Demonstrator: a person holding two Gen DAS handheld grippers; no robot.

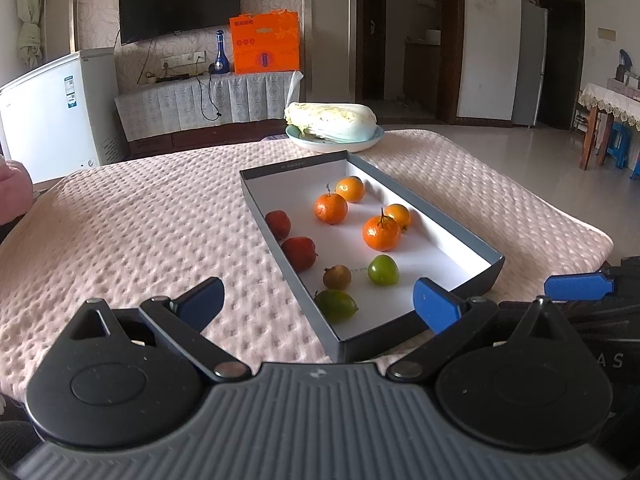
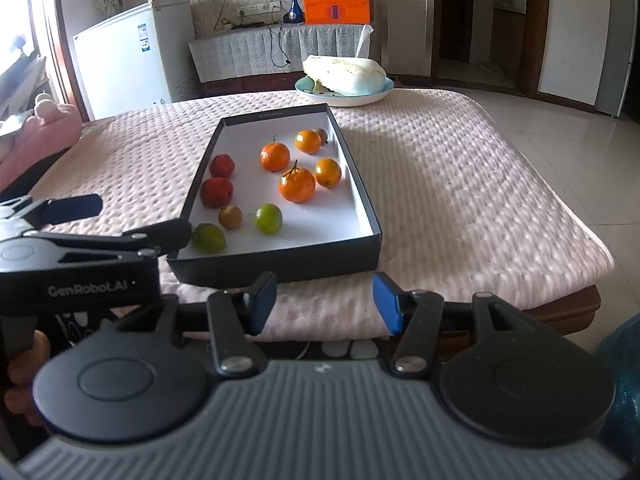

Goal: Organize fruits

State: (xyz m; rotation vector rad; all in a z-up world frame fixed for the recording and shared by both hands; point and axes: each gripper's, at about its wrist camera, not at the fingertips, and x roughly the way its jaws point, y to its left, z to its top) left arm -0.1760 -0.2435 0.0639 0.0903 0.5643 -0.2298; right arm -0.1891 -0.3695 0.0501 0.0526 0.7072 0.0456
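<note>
A dark shallow box (image 1: 452,224) (image 2: 352,184) with a white floor lies on the pink quilted table. In it are several oranges (image 1: 381,233) (image 2: 297,185), two red fruits (image 1: 299,253) (image 2: 216,193), two green fruits (image 1: 383,269) (image 2: 268,219) and a brown fruit (image 1: 337,277) (image 2: 230,217). My left gripper (image 1: 320,300) (image 2: 116,220) is open and empty at the box's near left corner. My right gripper (image 2: 325,306) is open and empty just in front of the box's near wall; one of its fingertips (image 1: 576,286) shows in the left wrist view.
A plate with a cabbage (image 1: 332,122) (image 2: 345,74) stands beyond the box at the table's far edge. The pink cloth (image 1: 140,224) (image 2: 460,184) spreads left and right of the box. A white fridge (image 1: 52,116) and a pink plush (image 2: 44,128) are at the left.
</note>
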